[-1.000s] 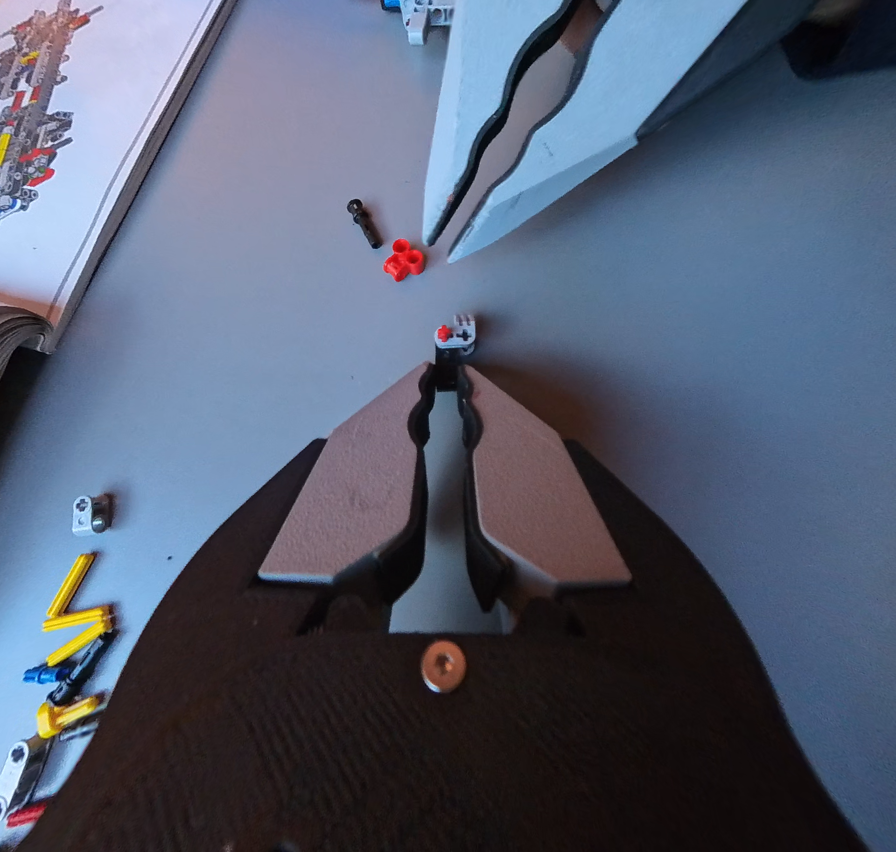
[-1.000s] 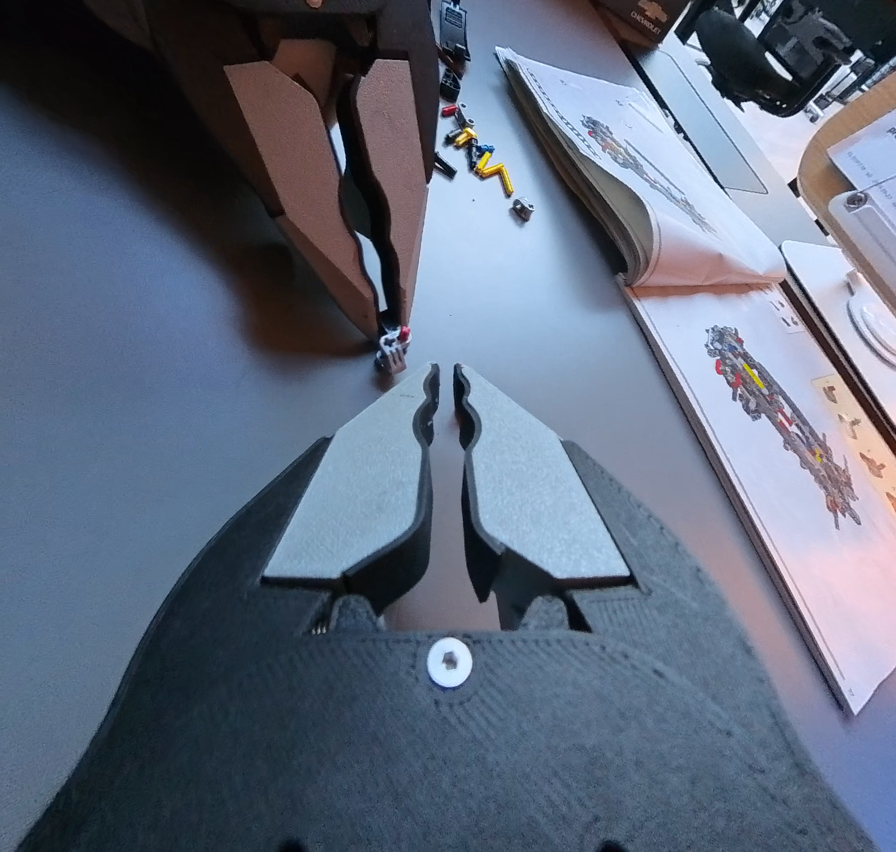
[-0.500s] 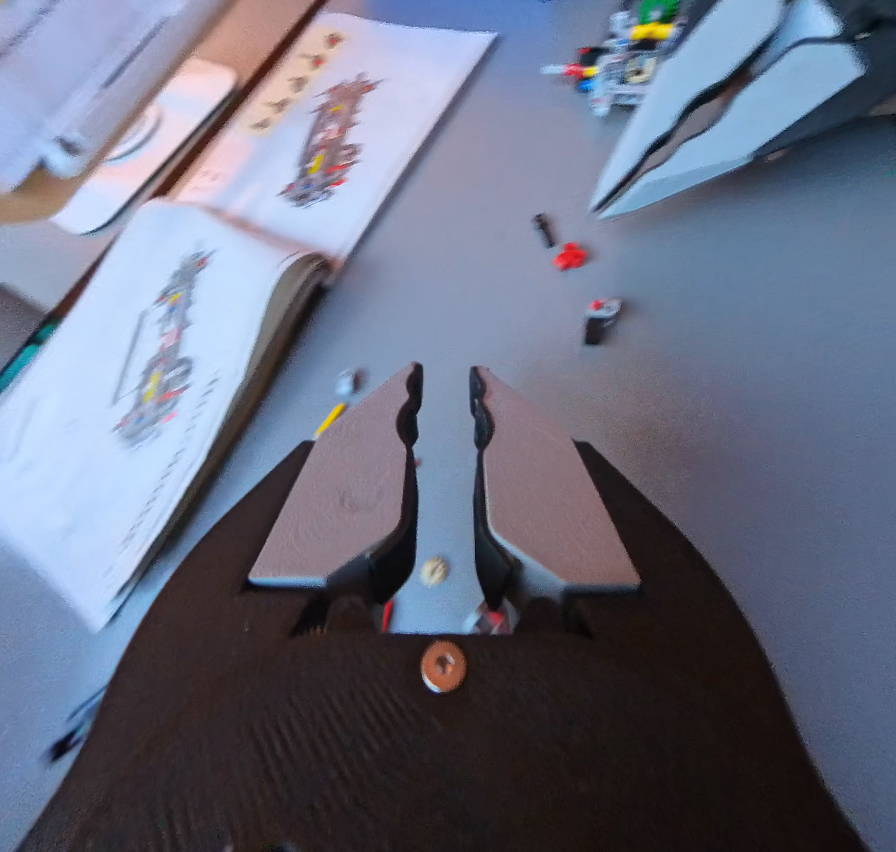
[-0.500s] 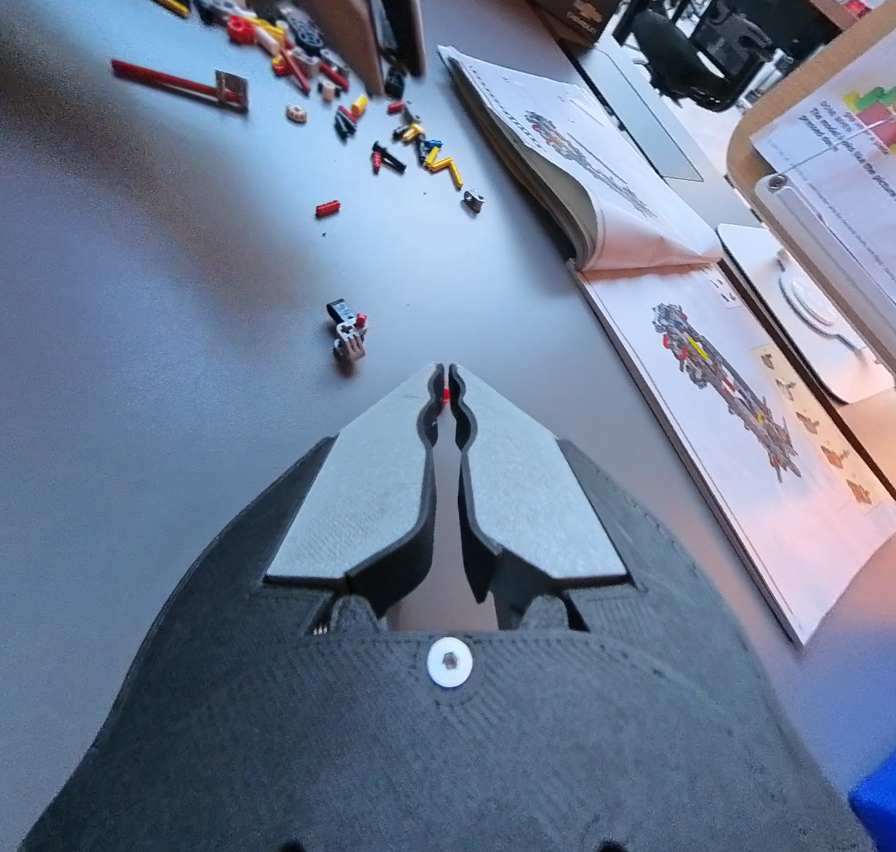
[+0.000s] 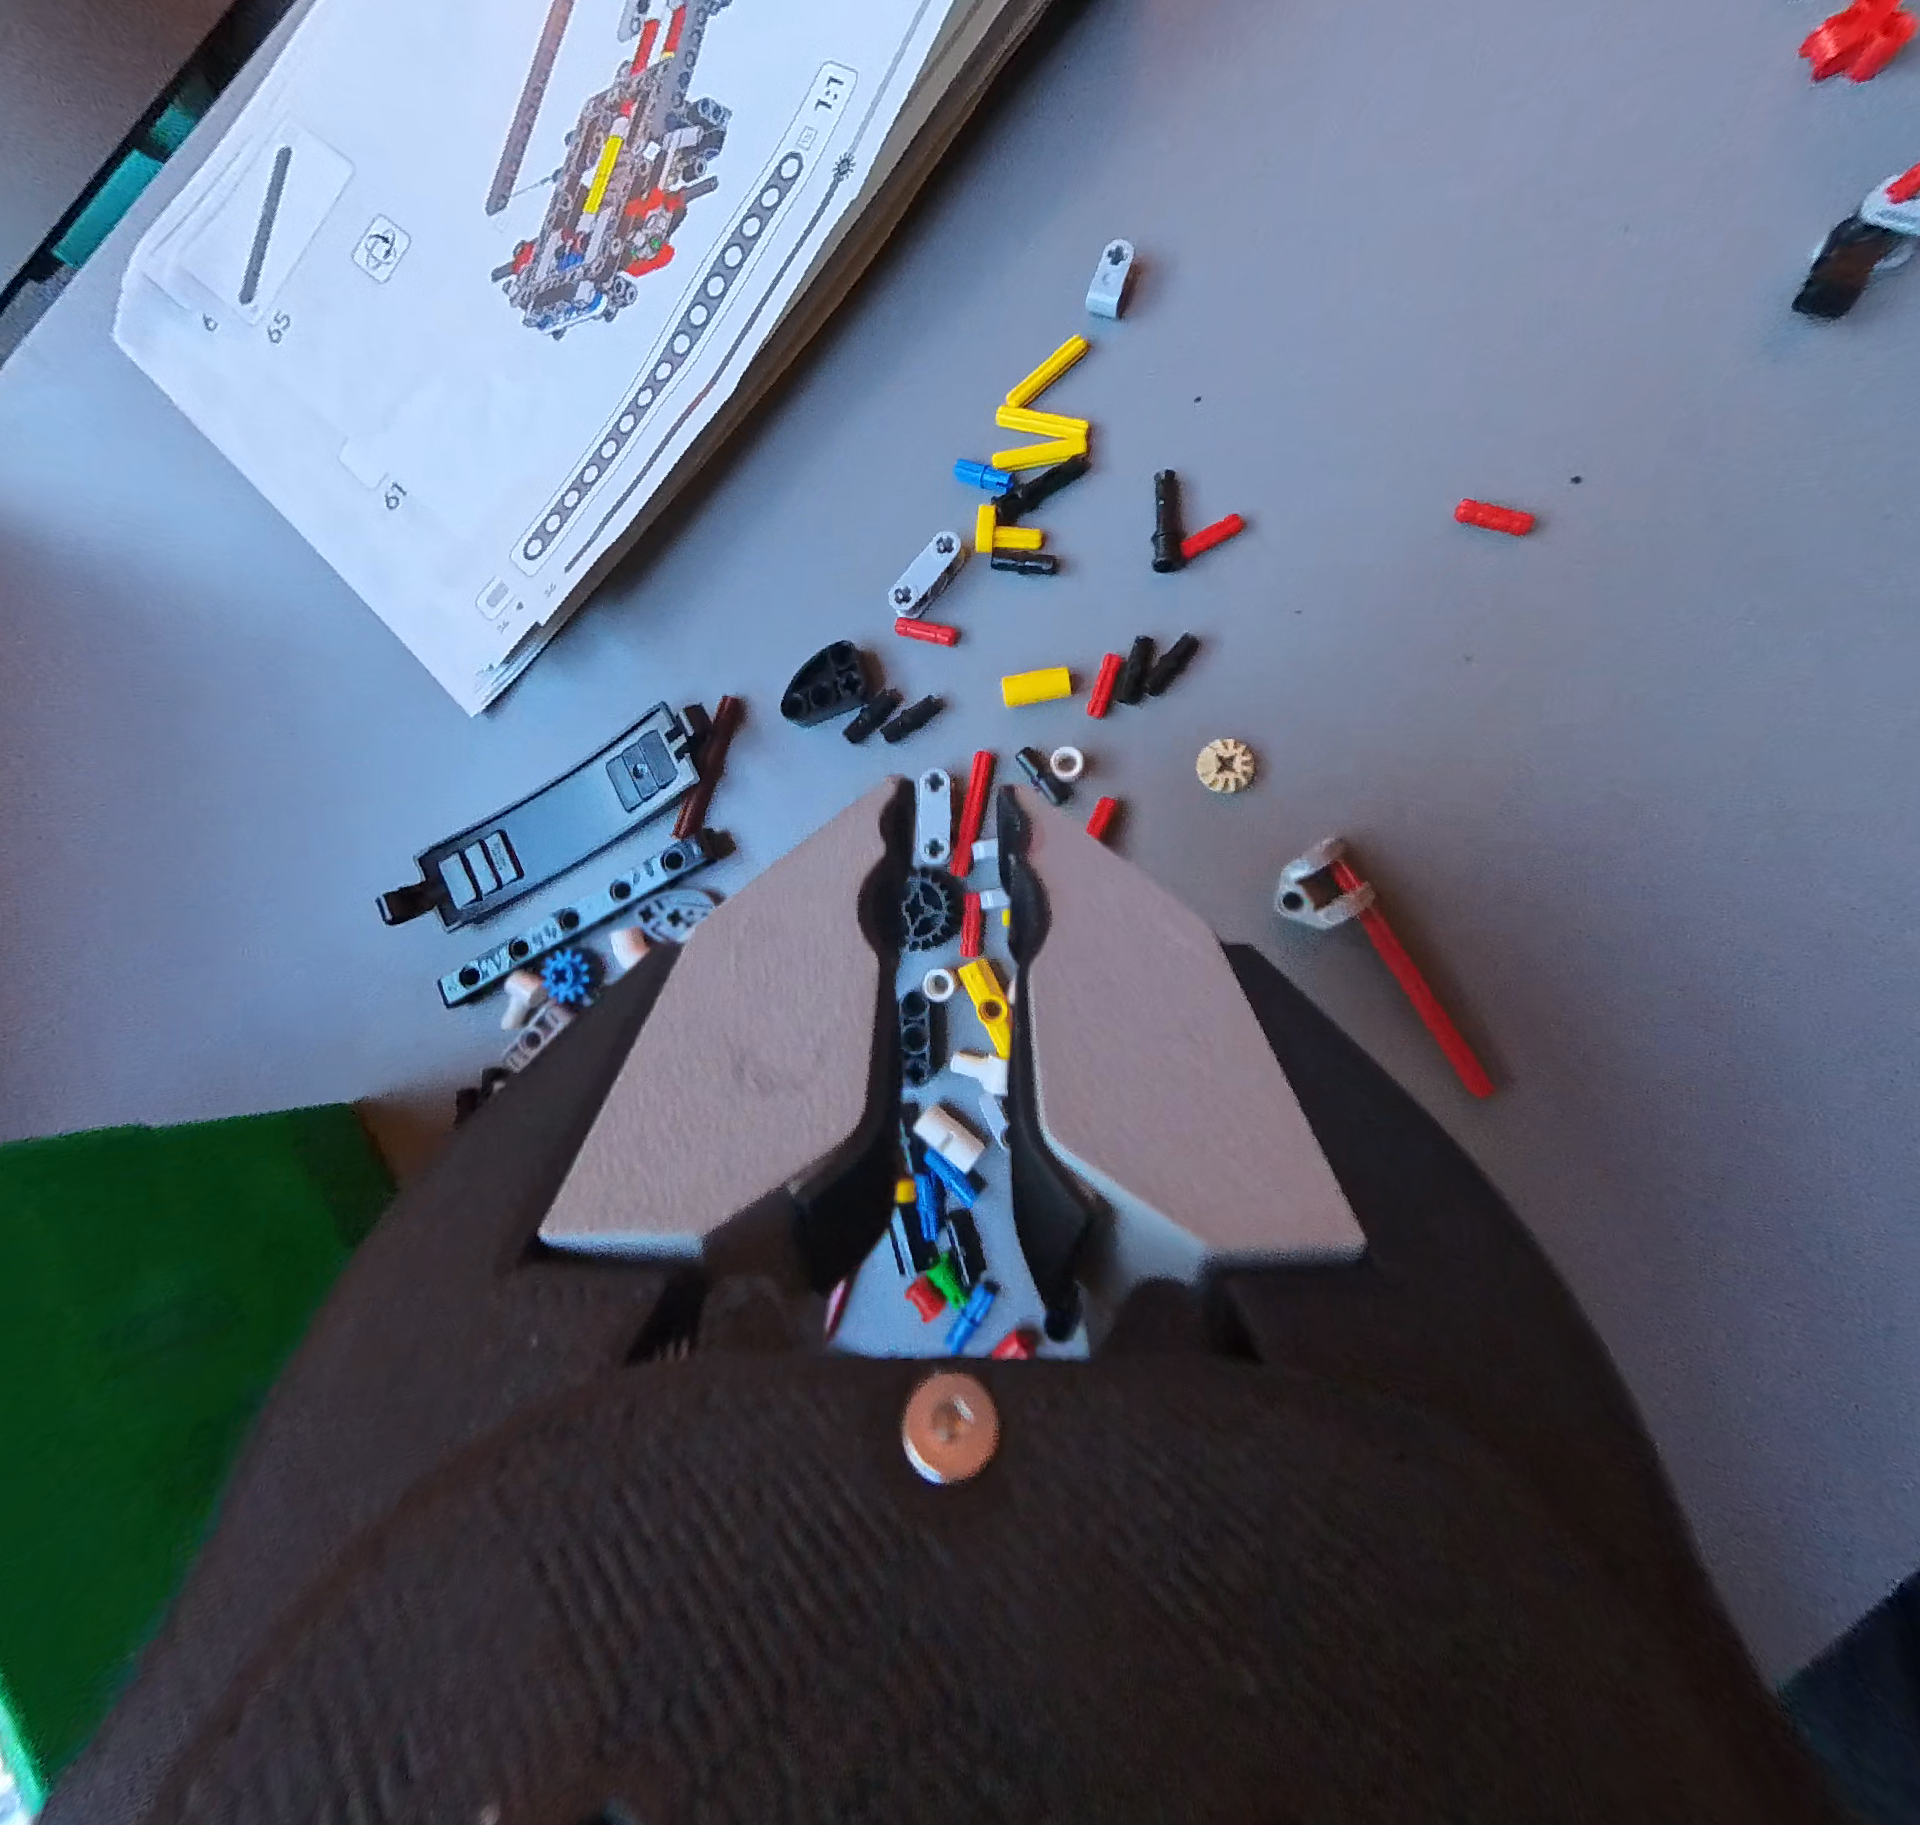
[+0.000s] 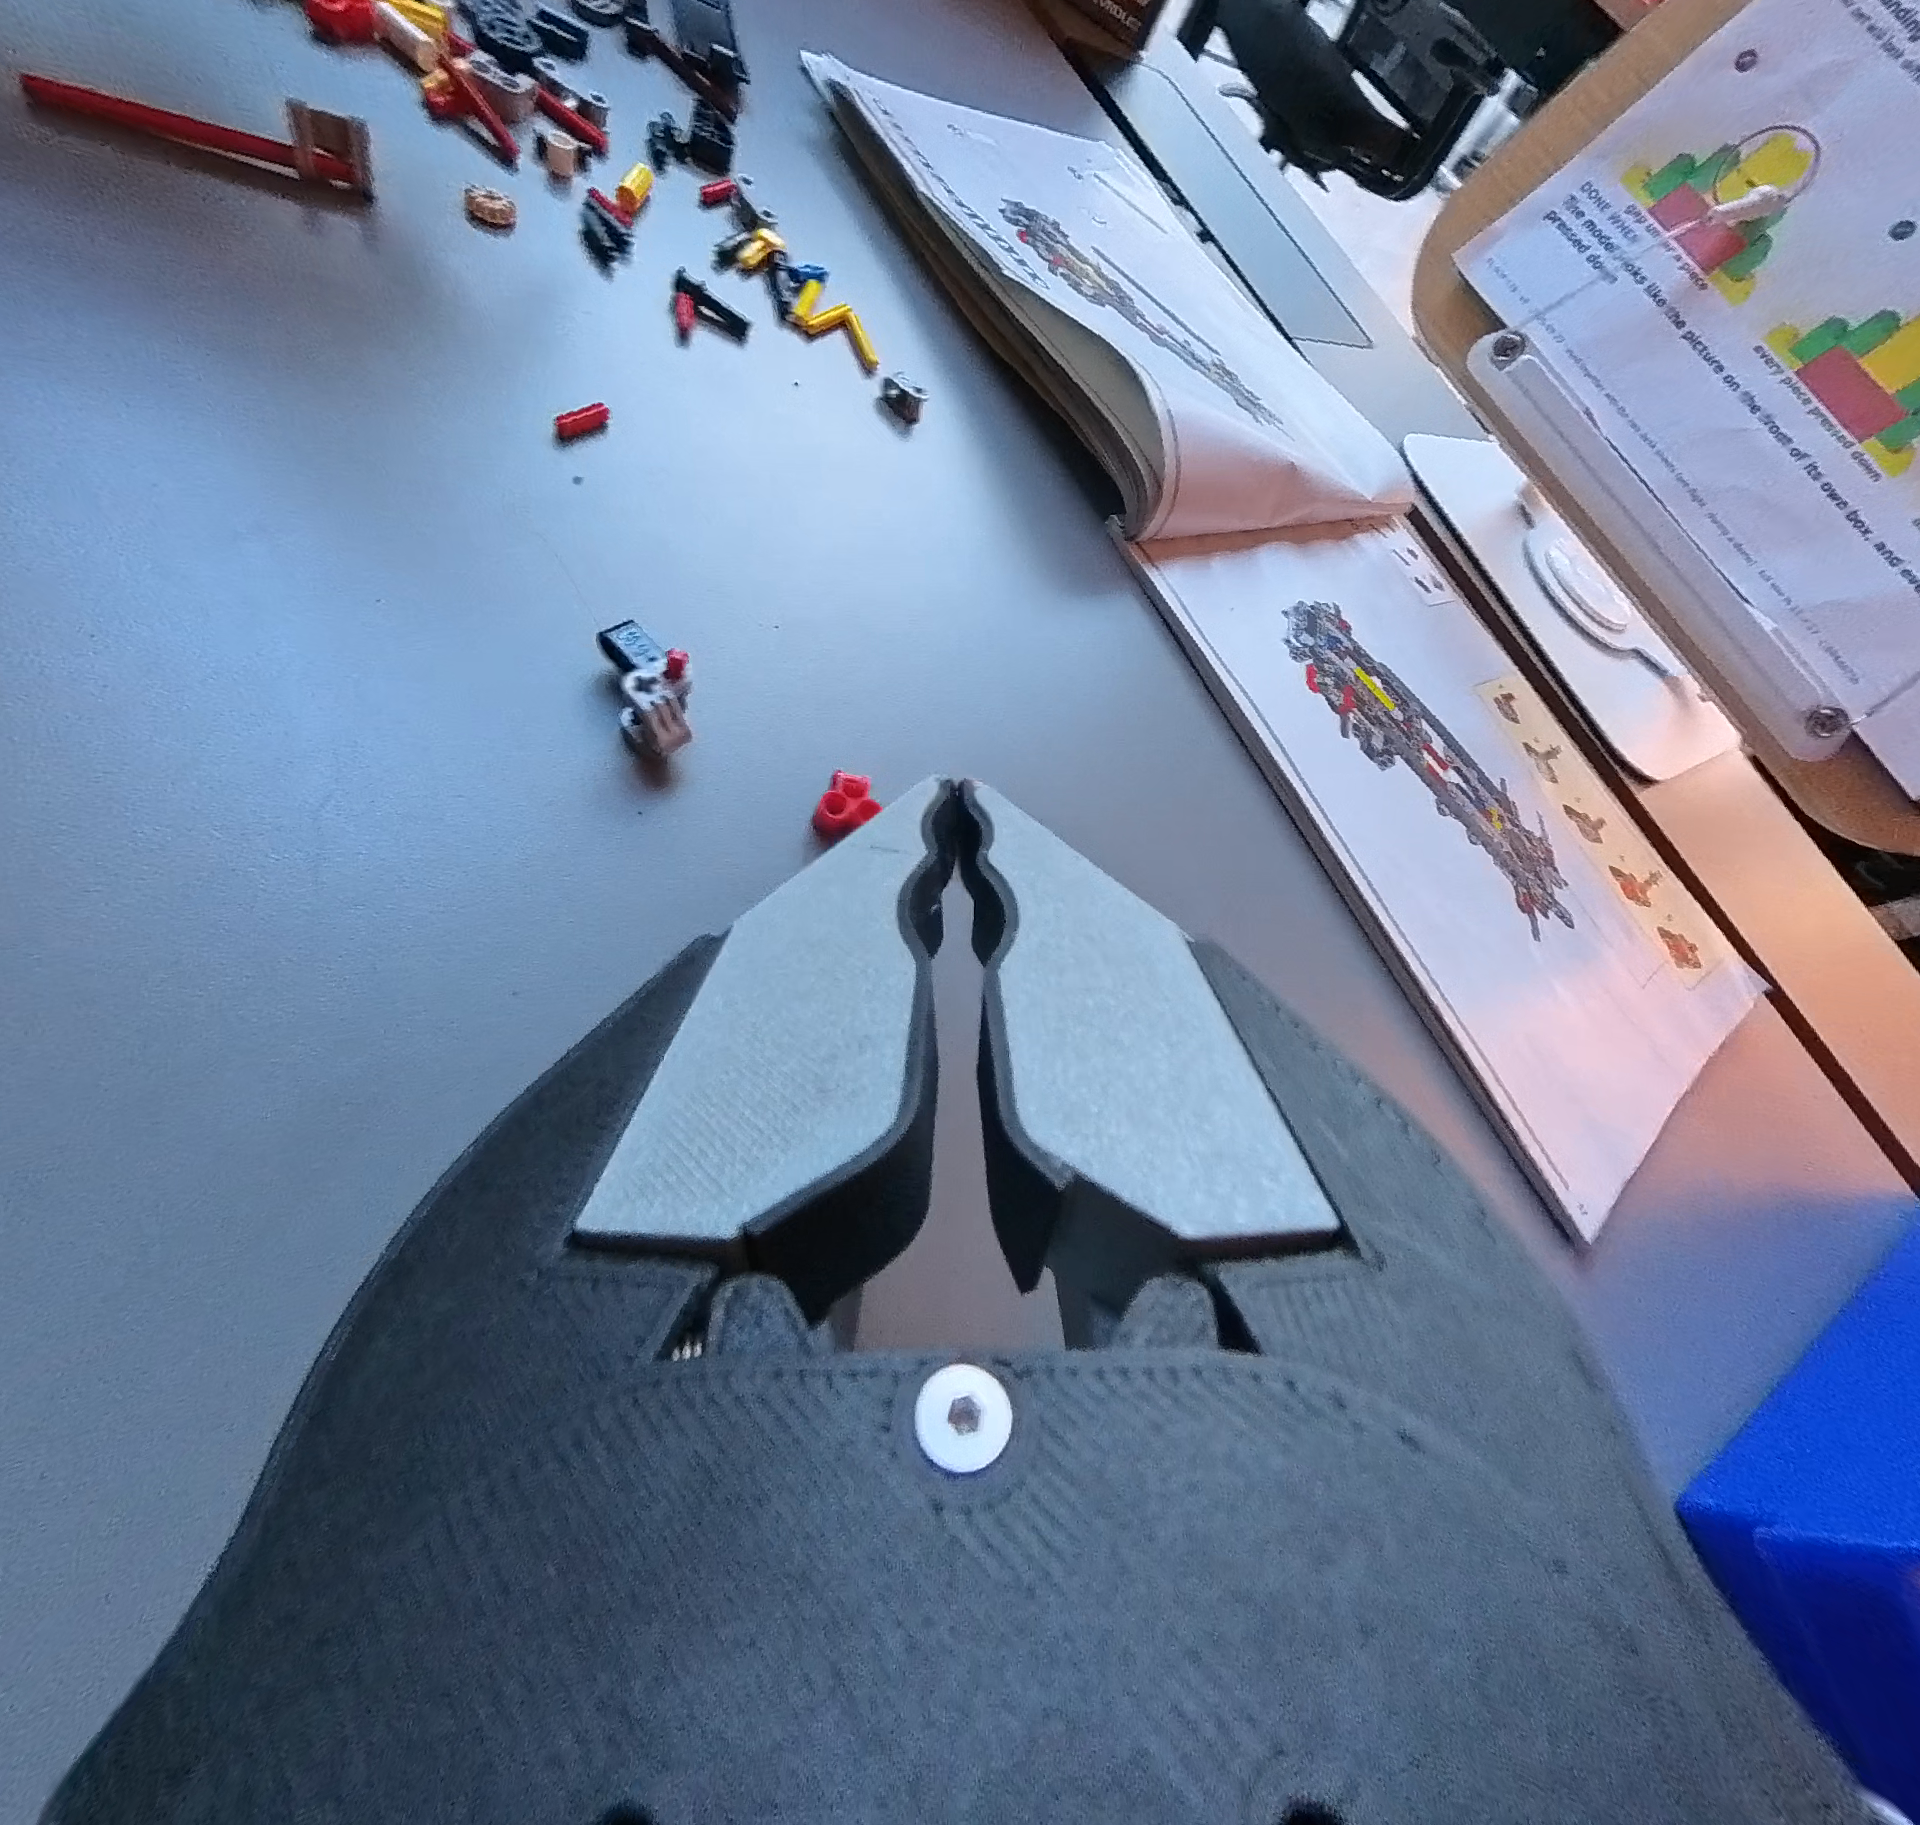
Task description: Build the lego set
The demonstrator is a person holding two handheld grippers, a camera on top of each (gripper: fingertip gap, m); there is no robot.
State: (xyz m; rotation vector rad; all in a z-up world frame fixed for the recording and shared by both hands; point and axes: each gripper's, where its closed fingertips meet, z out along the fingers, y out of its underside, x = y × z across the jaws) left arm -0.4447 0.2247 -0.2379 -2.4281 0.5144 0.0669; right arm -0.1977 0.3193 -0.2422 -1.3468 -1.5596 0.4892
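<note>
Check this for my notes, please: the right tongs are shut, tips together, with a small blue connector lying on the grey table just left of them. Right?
Wrong colour only. In the right wrist view the right tongs are shut, tips together, but the small connector lying on the grey table just left of them is red, not blue.

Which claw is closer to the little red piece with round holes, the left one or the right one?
Right. The right claw, shut, has its tips just beside the little red piece with round holes. The left claw hovers open over scattered parts, with that piece far off at the view's corner.
</note>
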